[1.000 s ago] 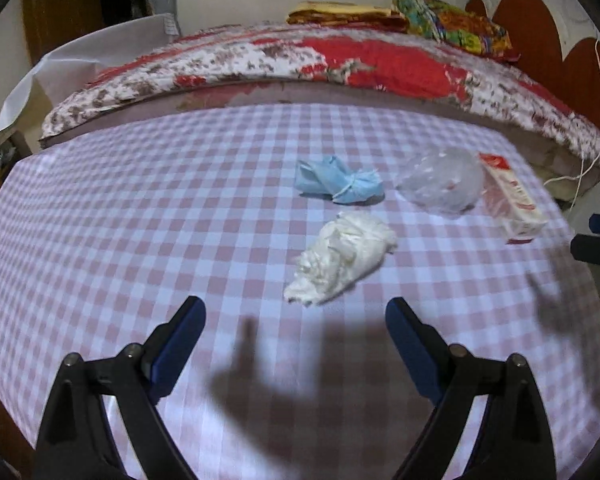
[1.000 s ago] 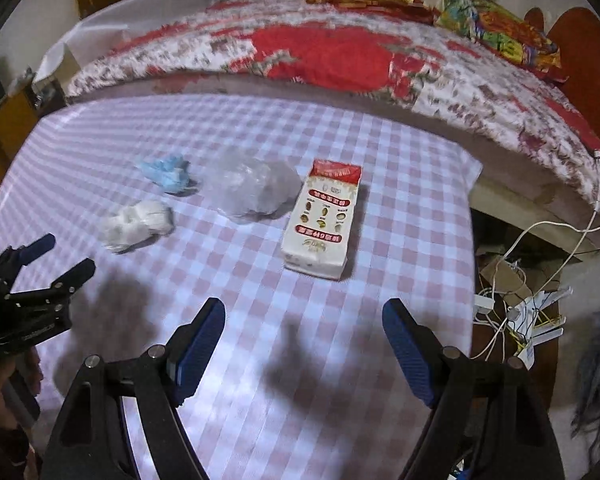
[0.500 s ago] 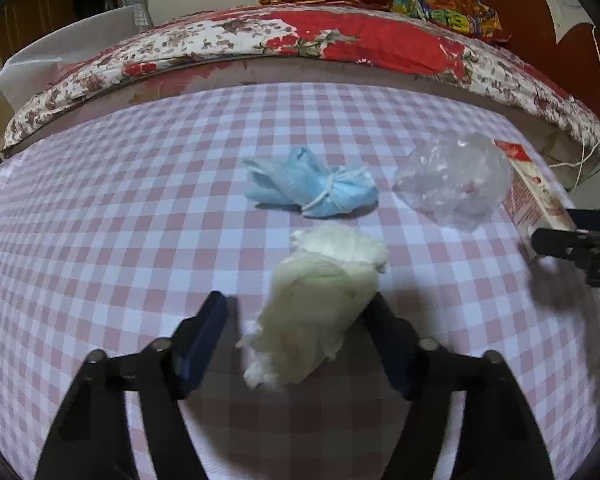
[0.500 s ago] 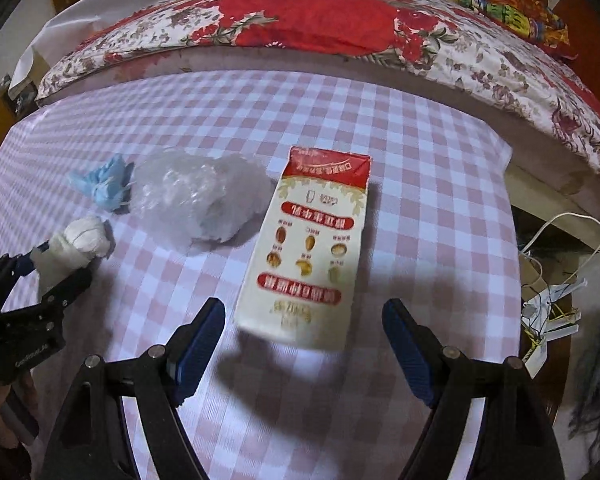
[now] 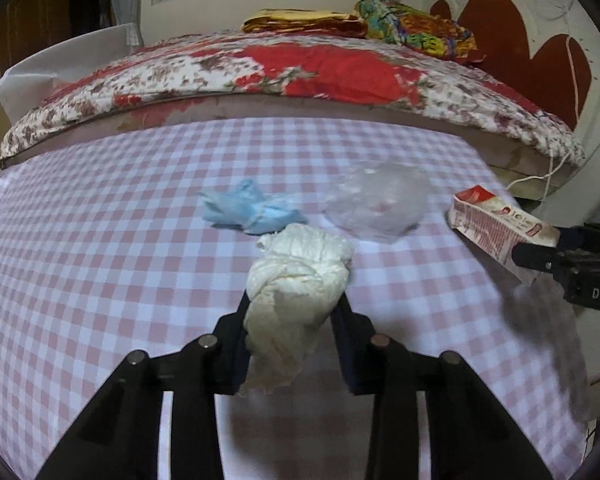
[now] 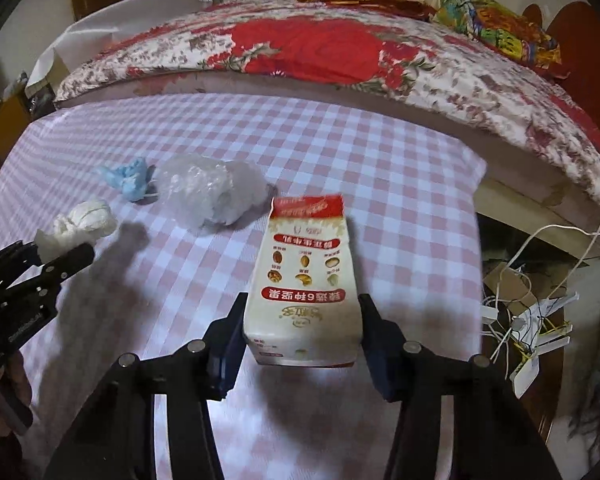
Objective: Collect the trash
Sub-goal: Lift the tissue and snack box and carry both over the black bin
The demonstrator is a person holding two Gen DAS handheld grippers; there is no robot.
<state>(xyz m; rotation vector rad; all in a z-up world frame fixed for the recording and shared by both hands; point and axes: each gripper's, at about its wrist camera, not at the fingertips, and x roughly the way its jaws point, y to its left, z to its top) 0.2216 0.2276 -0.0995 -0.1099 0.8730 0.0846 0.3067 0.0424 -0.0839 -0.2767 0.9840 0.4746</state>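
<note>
Two grippers have each just been closing on a piece of trash. The left gripper (image 5: 294, 320) clenches a crumpled white tissue wad (image 5: 296, 280) between its fingers (image 5: 236, 344), where a second ago they stood wide apart short of it. The right gripper (image 6: 300, 340) pinches the near end of a red-and-white milk carton (image 6: 306, 276), which earlier lay ahead of its spread fingers. Past the wad, toward the far edge of the checked desk (image 5: 100, 260), lie a blue face mask (image 5: 248, 210) and a crumpled clear plastic bag (image 5: 376, 206). Only the right wrist view shows tangled white cables (image 6: 532, 312) beyond the desk's right edge.
</note>
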